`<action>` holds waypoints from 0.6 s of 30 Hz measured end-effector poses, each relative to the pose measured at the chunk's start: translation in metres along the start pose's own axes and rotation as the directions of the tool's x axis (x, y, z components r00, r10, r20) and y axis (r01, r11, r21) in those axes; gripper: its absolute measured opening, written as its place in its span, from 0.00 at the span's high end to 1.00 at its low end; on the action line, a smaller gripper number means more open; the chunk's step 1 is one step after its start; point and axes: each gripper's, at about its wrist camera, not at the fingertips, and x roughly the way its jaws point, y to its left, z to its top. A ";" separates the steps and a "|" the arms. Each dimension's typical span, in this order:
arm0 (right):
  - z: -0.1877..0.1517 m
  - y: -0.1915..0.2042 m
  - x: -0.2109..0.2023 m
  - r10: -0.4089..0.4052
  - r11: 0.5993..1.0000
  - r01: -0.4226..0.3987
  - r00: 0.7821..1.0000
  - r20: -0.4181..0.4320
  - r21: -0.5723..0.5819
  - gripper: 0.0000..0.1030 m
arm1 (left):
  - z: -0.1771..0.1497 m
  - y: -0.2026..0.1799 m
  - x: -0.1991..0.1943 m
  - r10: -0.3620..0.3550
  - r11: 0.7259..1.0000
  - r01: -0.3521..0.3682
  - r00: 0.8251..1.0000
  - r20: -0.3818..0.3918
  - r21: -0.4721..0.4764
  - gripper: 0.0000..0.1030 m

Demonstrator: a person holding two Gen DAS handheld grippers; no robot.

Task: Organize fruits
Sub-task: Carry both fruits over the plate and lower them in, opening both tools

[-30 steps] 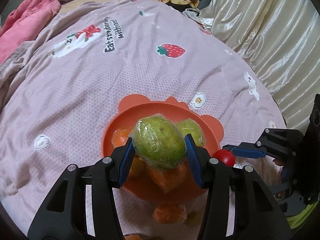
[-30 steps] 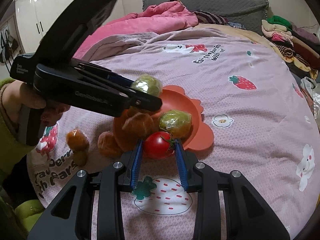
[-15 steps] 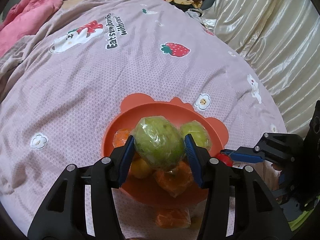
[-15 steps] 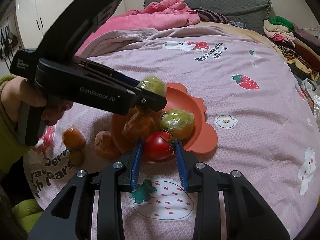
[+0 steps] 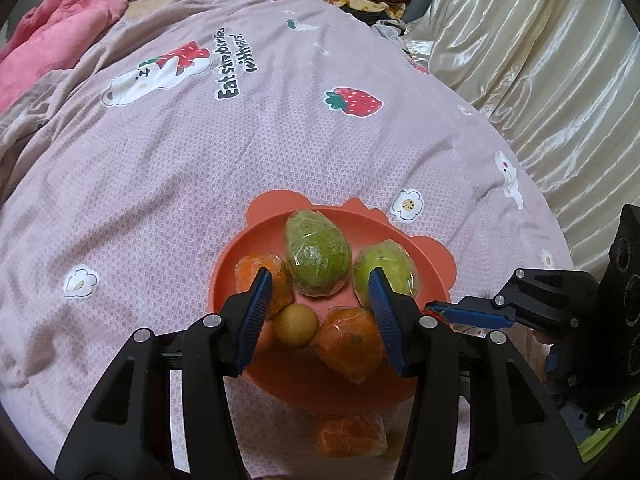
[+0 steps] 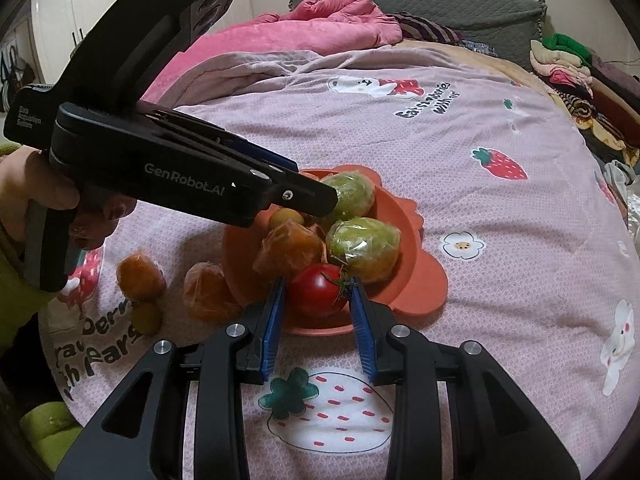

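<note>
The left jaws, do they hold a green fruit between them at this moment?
No, the left gripper has open jaws with nothing between them, and the wrapped green fruit lies on the orange plate.

Left tool (image 5: 320, 312) hangs tilted down, jaws apart and gripping nothing; right tool (image 6: 318, 312) angles down too, pads clamped on a tomato (image 6: 318, 294).

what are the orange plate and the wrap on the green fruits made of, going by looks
Orange plate: probably silicone or soft plastic, matte, with a moulded scalloped rim and no glare. Wrap on the green fruits: thin clear plastic film, glossy, showing creases and bright highlights over the skin.
</note>
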 end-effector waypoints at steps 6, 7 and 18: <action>0.000 0.003 0.002 -0.003 1.000 0.003 1.000 -0.001 -0.010 0.70 | 0.000 0.000 0.000 0.003 1.000 -0.003 1.000 -0.001 0.002 0.60; 0.000 0.004 0.001 -0.002 1.000 0.002 1.000 0.000 -0.011 0.69 | 0.000 0.000 0.000 0.005 1.000 -0.005 1.000 -0.001 0.002 0.60; 0.000 0.006 -0.013 -0.011 1.000 0.012 1.000 0.025 -0.008 0.56 | -0.002 -0.001 -0.005 0.010 1.000 -0.010 1.000 0.011 0.006 0.60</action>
